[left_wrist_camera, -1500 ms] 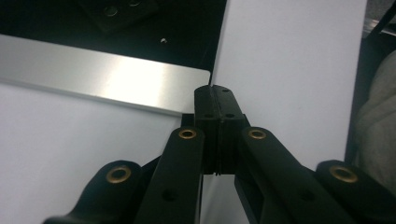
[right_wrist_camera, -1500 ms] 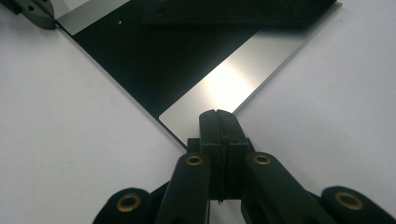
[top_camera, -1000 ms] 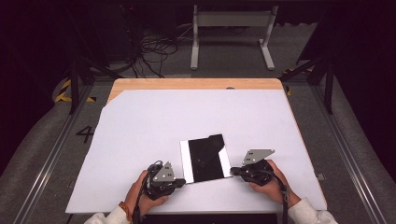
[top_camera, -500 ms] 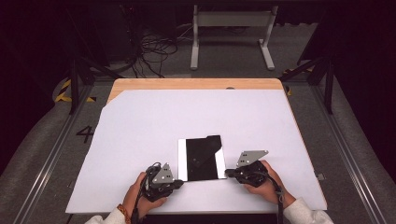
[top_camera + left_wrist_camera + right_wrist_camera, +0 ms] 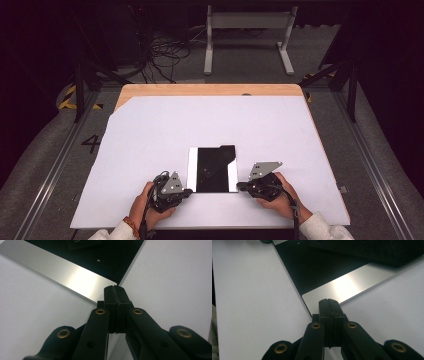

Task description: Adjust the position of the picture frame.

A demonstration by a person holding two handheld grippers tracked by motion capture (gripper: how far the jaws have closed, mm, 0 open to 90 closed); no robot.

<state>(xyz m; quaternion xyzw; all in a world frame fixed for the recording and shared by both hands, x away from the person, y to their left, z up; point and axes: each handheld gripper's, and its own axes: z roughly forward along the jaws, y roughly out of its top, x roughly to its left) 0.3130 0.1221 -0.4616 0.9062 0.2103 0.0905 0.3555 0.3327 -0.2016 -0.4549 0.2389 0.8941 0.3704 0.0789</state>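
**Thin plate, flat on the table, hard to lift**

Lies near the table's (image 5: 150, 150) front edge: a flat plate (image 5: 215, 169), black middle, shiny metal strips along both sides; probably stiff, light, slick; best taken by a near corner or edge. Left tool (image 5: 115, 293) clenched on nothing at one near corner; right tool (image 5: 329, 305) likewise at the other. No readable writing.

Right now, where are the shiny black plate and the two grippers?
black plate (image 5: 215, 170), high view, its dark middle.
left gripper (image 5: 114, 293), left gripper view, closed tips.
right gripper (image 5: 329, 307), right gripper view, closed tips.
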